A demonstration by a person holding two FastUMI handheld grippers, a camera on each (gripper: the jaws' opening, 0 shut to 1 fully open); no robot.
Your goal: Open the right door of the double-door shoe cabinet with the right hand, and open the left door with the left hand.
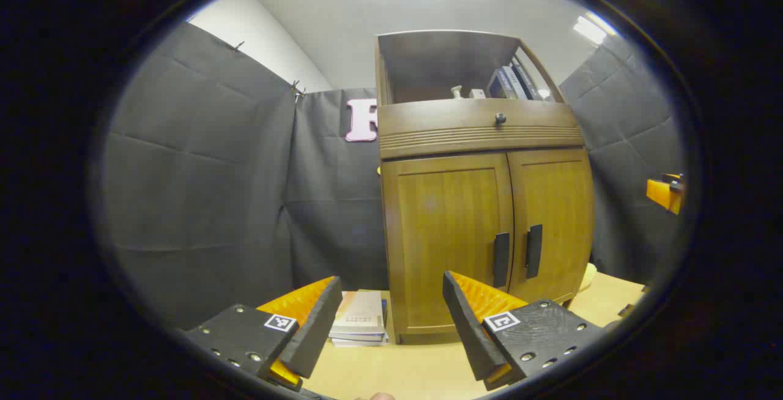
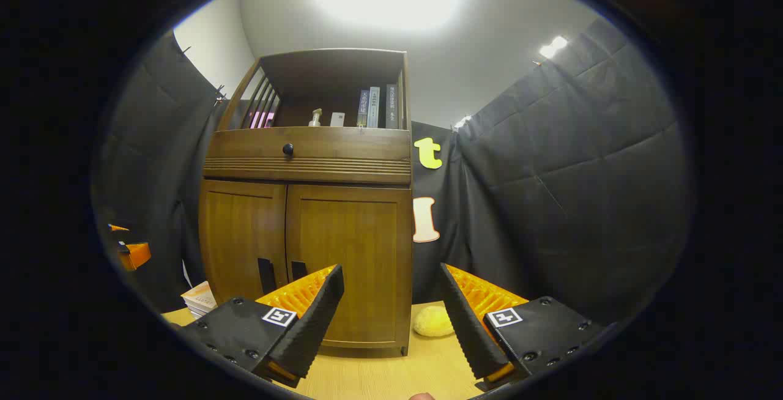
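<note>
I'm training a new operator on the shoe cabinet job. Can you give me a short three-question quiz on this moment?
1. True or false: both cabinet doors are shut.
2. What lies on the table beside the cabinet in the left gripper view? A) a stack of books B) a kettle C) a shoe
3. Fill in: both grippers are ____.

Key
1. True: the left door and right door are closed.
2. A: the stack of books.
3. Open: left gripper and right gripper hold nothing.

Wooden shoe cabinet (image 1: pixel 483 204) upright on table; both doors closed.
</note>
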